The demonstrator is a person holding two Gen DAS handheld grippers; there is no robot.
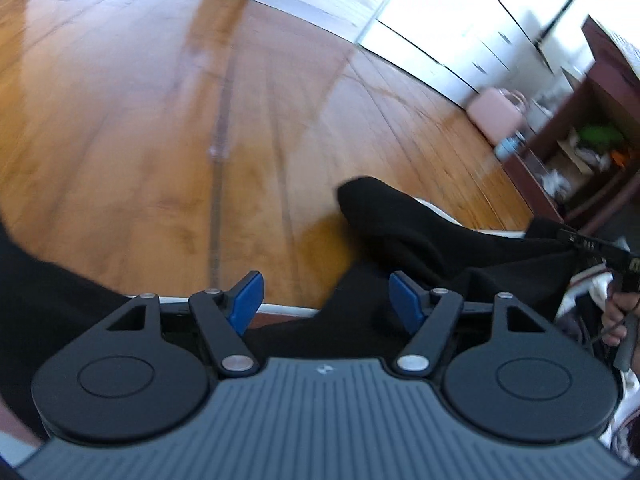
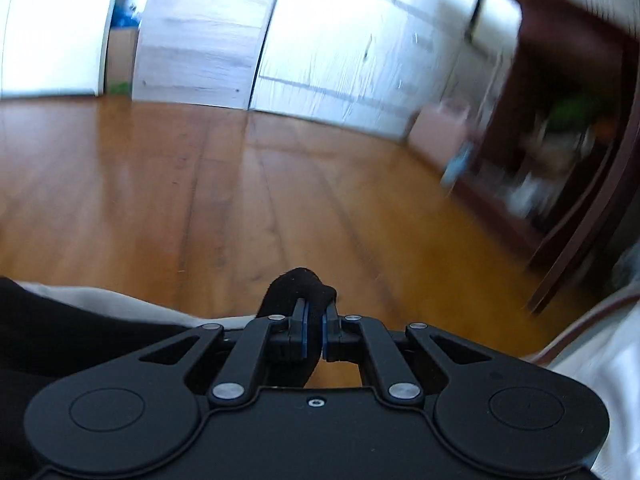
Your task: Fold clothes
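Black fabric garment point(image 1: 440, 240) lies bunched over a white-edged surface point(image 1: 288, 309) at the bottom of both views, wooden plank floor point(image 1: 160, 120) beyond it. Left wrist view: left gripper point(image 1: 326, 300), black frame with blue pads, jaws standing wide apart, nothing between the pads; black cloth sits under and just behind the right-hand pad, whether it touches I cannot tell. A raised fold of the garment runs to the right edge, where the right gripper's black finger point(image 1: 592, 246) shows, a hand point(image 1: 614, 316) on the grip below it. Right wrist view: right gripper point(image 2: 315, 316) jaws closed nearly together, pinching a bunch of the black cloth point(image 2: 300, 284) that bulges up above the blue pads; more of the garment spreads out dark at lower left point(image 2: 60, 328), with pale sheet point(image 2: 120, 306) behind it. Background blurred in both views: white cabinet fronts with drawers point(image 2: 320, 60) along the far wall, dark red-brown wooden shelf unit point(image 1: 600, 100) at right with green and mixed clutter inside, pale pink boxy bag point(image 1: 498, 110) on the floor beside it.
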